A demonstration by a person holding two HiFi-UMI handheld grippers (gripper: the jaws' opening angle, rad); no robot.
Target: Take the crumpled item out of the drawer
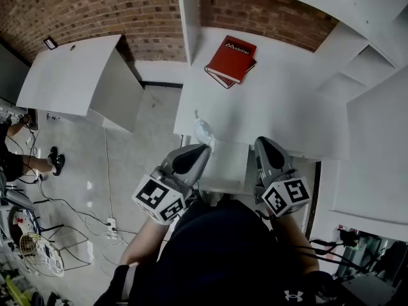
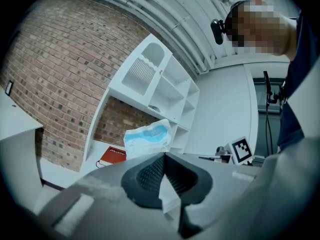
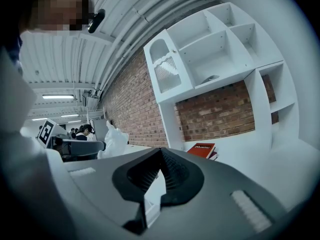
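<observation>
The crumpled white and blue wrapper (image 1: pixel 203 132) is up at the desk's front edge, pinched in the tips of my left gripper (image 1: pixel 203 146). In the left gripper view the wrapper (image 2: pixel 146 138) sticks up just past the left gripper (image 2: pixel 164 155), whose jaws are shut on its lower edge. The white drawer (image 1: pixel 224 167) stands pulled out below the desk, between both grippers. My right gripper (image 1: pixel 260 142) hovers over the drawer's right side, and the right gripper (image 3: pixel 160 150) is shut with nothing in it. The wrapper (image 3: pixel 114 140) also shows at the left of the right gripper view.
A red book (image 1: pixel 231 59) lies at the back of the white desk (image 1: pixel 274 107). White shelving (image 1: pixel 360 62) rises on the right, and a brick wall stands behind. A white cabinet (image 1: pixel 76 75) is on the left, with cables and a power strip (image 1: pixel 109 225) on the floor.
</observation>
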